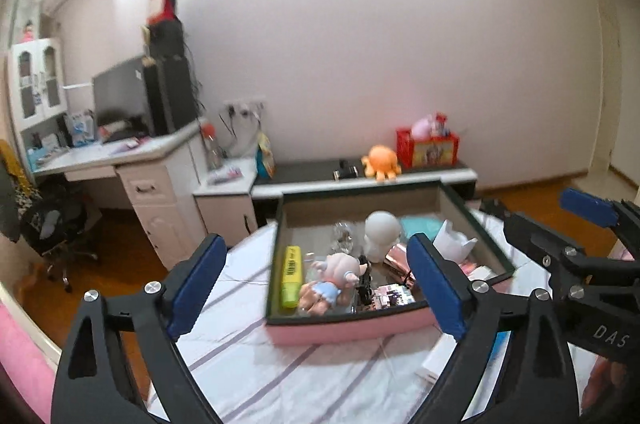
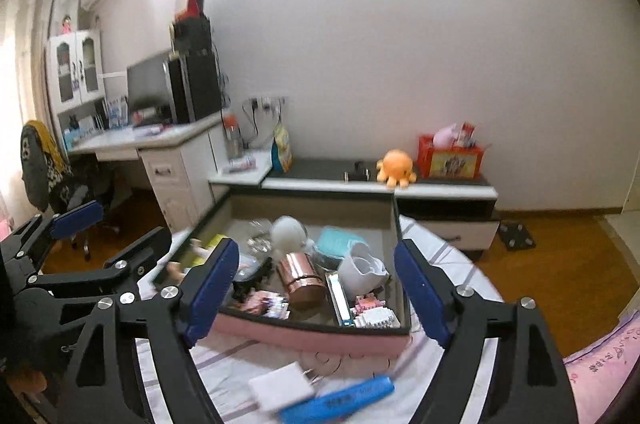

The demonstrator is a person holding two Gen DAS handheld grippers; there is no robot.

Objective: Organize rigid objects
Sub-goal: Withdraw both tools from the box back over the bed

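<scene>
Right wrist view, blurred blue marker (image 2: 338, 402), charger (image 2: 280, 390) cut off

Left gripper (image 1: 316, 288), right gripper (image 2: 316, 294) agape, empty

Both fisheye views are bright indoors, with light coming from above: a blown-out white patch on the pale plaster wall (image 1: 360, 24) near the top edge. In the right wrist view, daylight also washes out the curtained window (image 2: 16, 64) at far left. Colours look slightly pink. Strong barrel distortion throughout, with dark lens-rim vignetting in the corners. Motion blur smears most of the scene; contents of the pink-sided, dark-rimmed open box (image 1: 348, 332) are soft, and the blue plastic highlighter pen (image 2: 340, 400) on the striped white bedsheet (image 2: 240, 360) is badly smeared. Shadows are soft and weak. Under-desk areas are dim.
</scene>
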